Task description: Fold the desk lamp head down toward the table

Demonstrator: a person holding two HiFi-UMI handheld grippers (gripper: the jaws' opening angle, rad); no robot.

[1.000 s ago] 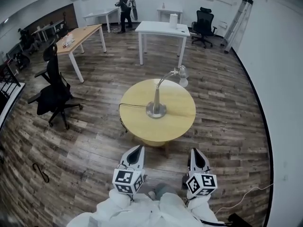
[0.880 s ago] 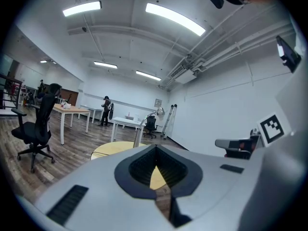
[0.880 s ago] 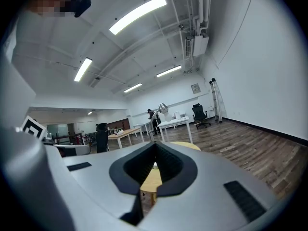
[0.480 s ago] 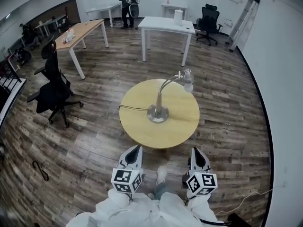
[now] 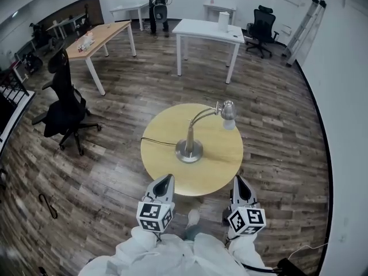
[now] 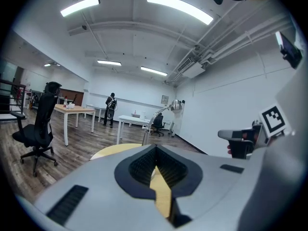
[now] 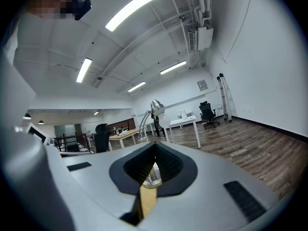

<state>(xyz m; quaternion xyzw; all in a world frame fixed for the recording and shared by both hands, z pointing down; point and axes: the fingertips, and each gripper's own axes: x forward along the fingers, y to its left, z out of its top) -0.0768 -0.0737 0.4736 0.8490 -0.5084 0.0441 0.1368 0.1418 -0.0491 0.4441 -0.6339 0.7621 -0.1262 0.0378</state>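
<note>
- At the far left I see a black office chair (image 5: 62, 104) on the wood floor, well apart from the round table (image 5: 221, 160).
- My left gripper (image 5: 166, 180) sits at the table's near edge in the head view. Its jaws are pressed together with nothing between them, and only a strip of yellow tabletop shows through the slit in the left gripper view.
- The desk lamp (image 5: 190, 147) stands upright with its base near the middle of the round table. A dark cable (image 5: 156, 142) runs from the base off the table's left side.
- The neck curves up and over to the right, and the lamp head (image 5: 228, 110) is raised above the far right part of the tabletop.
- My right gripper (image 5: 239, 181) is at the near right edge of the table. It is fully closed and empty, and neither gripper touches the lamp.
- A white table (image 5: 208, 30) stands farther back in the room.
</note>
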